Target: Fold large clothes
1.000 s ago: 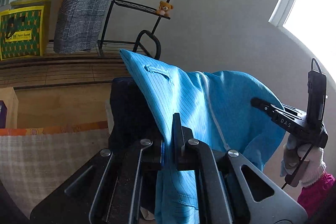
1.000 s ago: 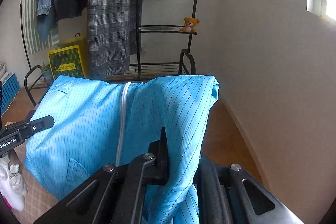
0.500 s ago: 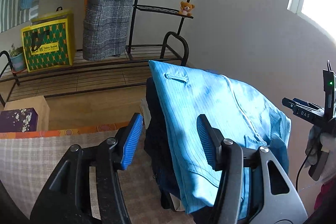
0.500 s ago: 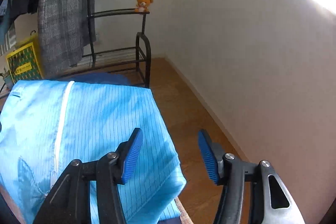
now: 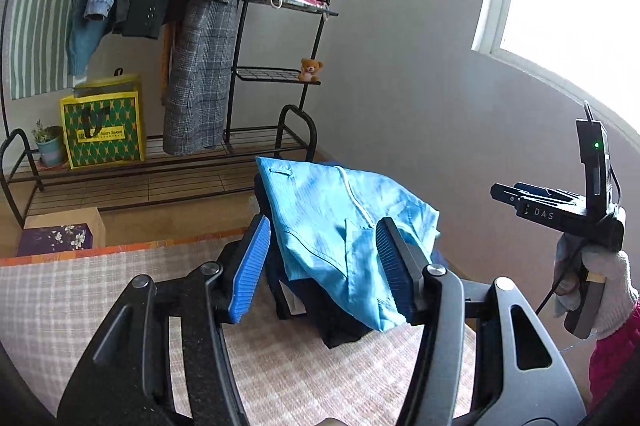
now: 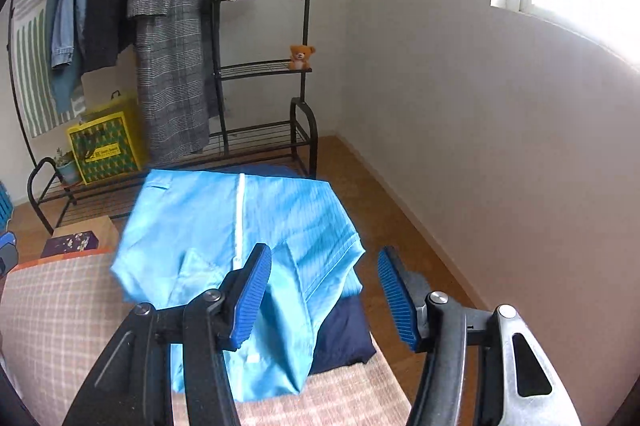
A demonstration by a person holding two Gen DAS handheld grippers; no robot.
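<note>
A folded light blue striped garment [image 5: 340, 222] with a white zipper lies on top of a dark navy garment [image 5: 340, 322] at the far right corner of the checked table [image 5: 100, 298]. It also shows in the right wrist view [image 6: 240, 238], over the navy garment [image 6: 344, 338]. My left gripper [image 5: 320, 266] is open and empty, above and short of the pile. My right gripper [image 6: 324, 294] is open and empty, over the near right edge of the pile. The right gripper also shows in the left wrist view [image 5: 560, 210], held by a gloved hand.
A black metal rack [image 5: 280, 66] with hanging coats, folded items and a small teddy bear [image 5: 310, 69] stands against the far wall. A yellow-green bag [image 5: 102, 122], a potted plant and a box [image 5: 64, 230] sit on the left. Wooden floor lies beyond the table.
Both grippers held the blue garment up one second ago. They opened and let it go onto the navy garment, then drew back and up.
</note>
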